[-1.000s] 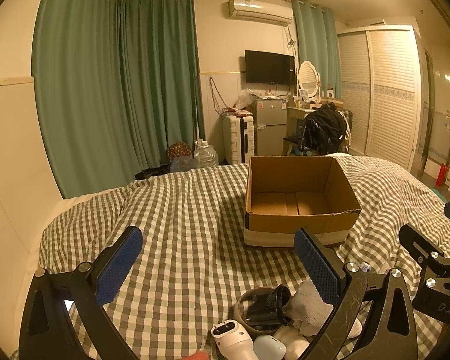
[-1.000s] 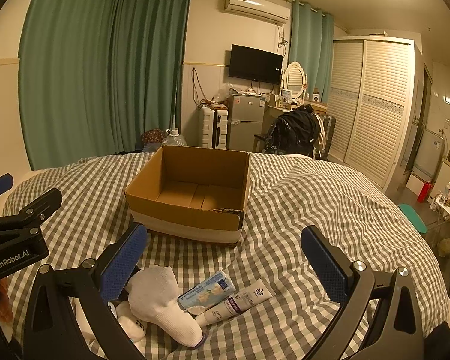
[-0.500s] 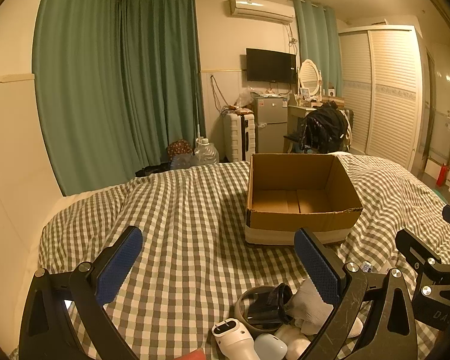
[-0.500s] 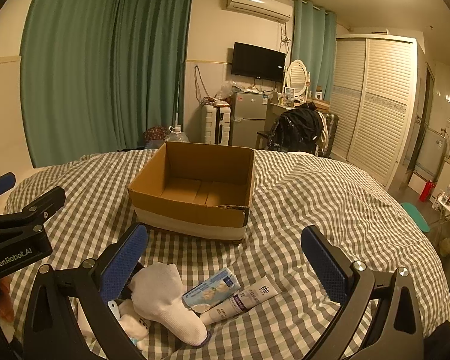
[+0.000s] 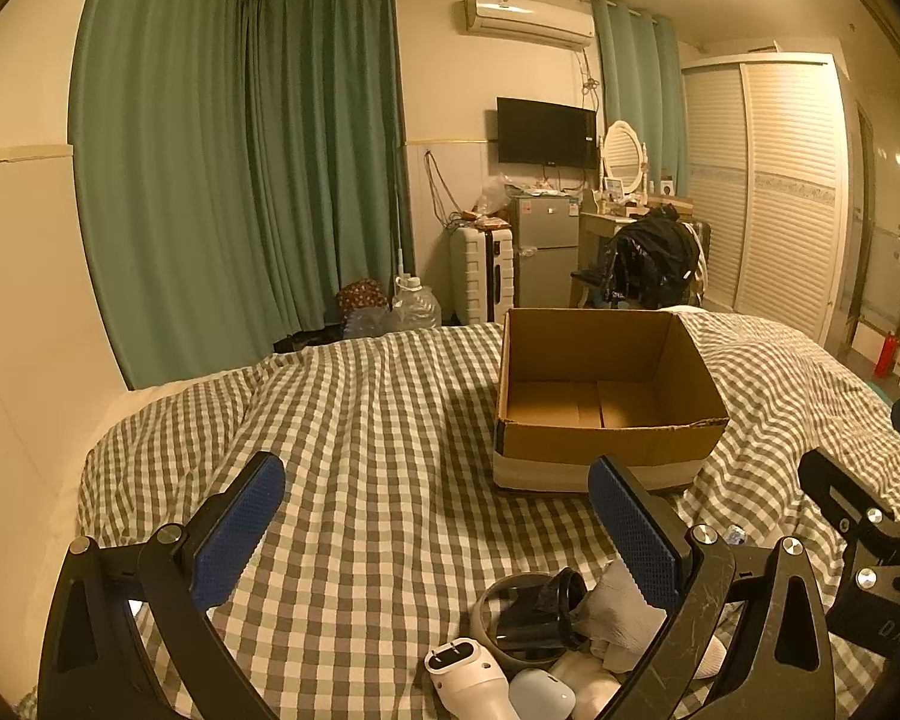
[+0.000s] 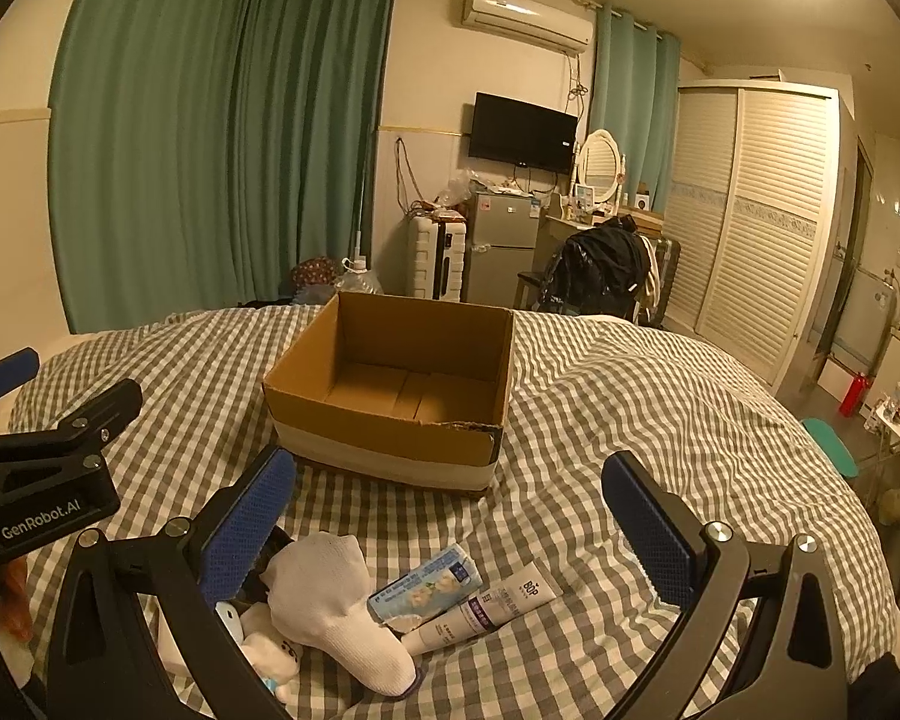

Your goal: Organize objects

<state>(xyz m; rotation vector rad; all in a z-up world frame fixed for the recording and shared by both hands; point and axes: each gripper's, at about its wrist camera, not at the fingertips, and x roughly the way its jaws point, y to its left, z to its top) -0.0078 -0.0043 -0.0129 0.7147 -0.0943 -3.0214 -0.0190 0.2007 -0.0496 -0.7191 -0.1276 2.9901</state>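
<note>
Both tools were spread wide and held nothing: left gripper (image 5: 435, 525) over bare check cloth, right gripper (image 6: 450, 513) above the clutter. Open brown cardboard box (image 6: 390, 396) sat mid-bed on the grey-and-white checked bedspread (image 5: 354, 450), near edge torn, inside bare. Pile lay just short of it: white sock (image 6: 330, 600), blue-white sachet (image 6: 423, 591), white cream tube (image 6: 486, 606) touching the sachet, white handheld device (image 5: 468, 681), black strap in a clear ring (image 5: 531, 612). Open cloth ran left of the box and right toward the bed edge.
</note>
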